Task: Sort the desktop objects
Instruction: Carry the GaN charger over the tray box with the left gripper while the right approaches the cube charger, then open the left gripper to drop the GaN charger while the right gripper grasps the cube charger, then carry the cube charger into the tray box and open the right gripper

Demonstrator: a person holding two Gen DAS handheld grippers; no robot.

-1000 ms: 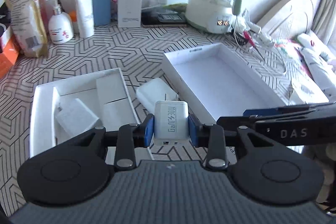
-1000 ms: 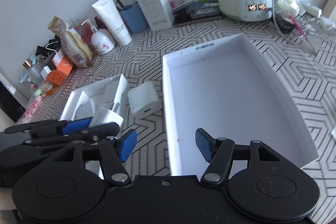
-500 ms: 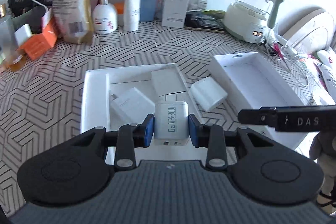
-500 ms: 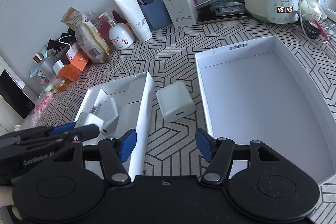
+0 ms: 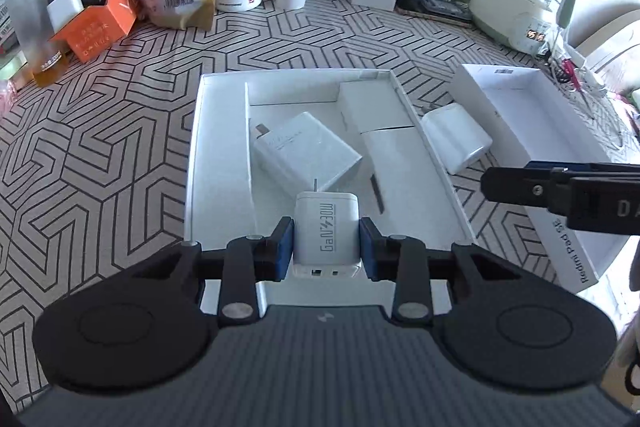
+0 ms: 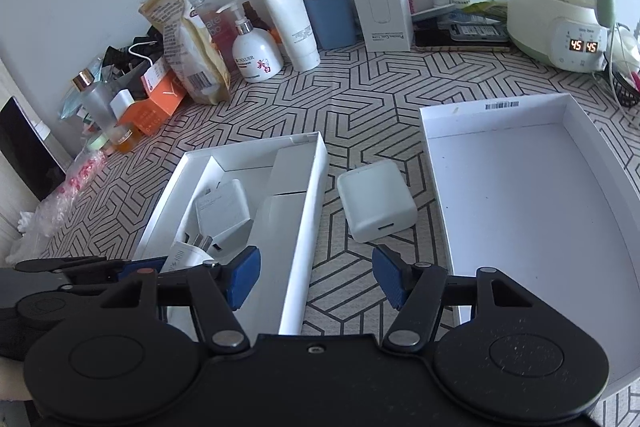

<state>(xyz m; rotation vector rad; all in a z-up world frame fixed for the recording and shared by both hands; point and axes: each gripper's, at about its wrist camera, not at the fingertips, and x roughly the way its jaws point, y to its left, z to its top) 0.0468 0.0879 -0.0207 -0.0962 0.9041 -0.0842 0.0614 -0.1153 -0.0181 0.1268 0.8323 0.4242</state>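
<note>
Left gripper (image 5: 326,246) pinches the GaN charger (image 5: 326,229) over the near end of the divided tray (image 5: 218,131). Square charger (image 6: 376,206) lies between tray and empty box (image 6: 532,195). Right gripper (image 6: 316,277) is spread wide, holding nothing.

Your left gripper (image 5: 326,245) pinches a small white charger (image 5: 326,227) marked "GaN 30W": prongs forward, ports toward you, hovering above the near end of the divided white tray (image 5: 218,131).

Inside that tray lies a larger white charger (image 5: 306,151), flat and askew, prongs toward the tray's far-left corner.

Just beside the tray's right wall a third white charger (image 5: 456,137) rests on the table, rounded cube, port facing you.

Right of that one lies an open white box lid (image 6: 532,195), hollow side up.
</note>
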